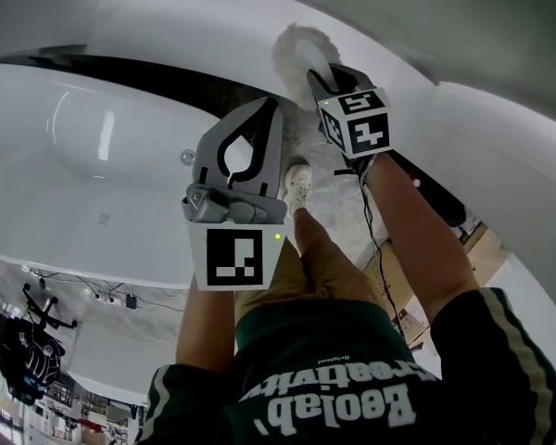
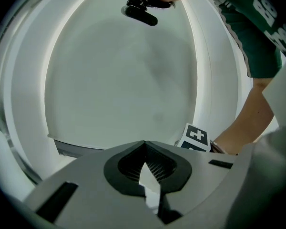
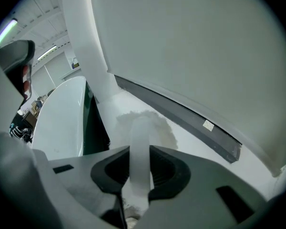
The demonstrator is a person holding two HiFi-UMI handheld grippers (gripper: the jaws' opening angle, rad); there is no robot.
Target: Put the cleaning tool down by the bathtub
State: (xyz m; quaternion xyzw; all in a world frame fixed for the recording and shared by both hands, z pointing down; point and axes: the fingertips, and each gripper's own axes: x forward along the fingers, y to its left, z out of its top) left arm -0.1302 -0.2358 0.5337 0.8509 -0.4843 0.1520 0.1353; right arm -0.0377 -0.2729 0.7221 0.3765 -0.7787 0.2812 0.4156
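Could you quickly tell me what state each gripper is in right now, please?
Left gripper: closed, nothing between its jaws.
Right gripper: closed on the handle of the cleaning tool.

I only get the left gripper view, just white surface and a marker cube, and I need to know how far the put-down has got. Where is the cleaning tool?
Observer: The right claw is shut on the cleaning tool, gripping its white handle.
Operator: Where is the working end?
Observer: Its fluffy head is low over the pale floor beside the bathtub. I cannot tell whether it touches.
Operator: Anything in the way down there?
Observer: Only the person's shoe, on the floor nearer the camera and apart from the head.
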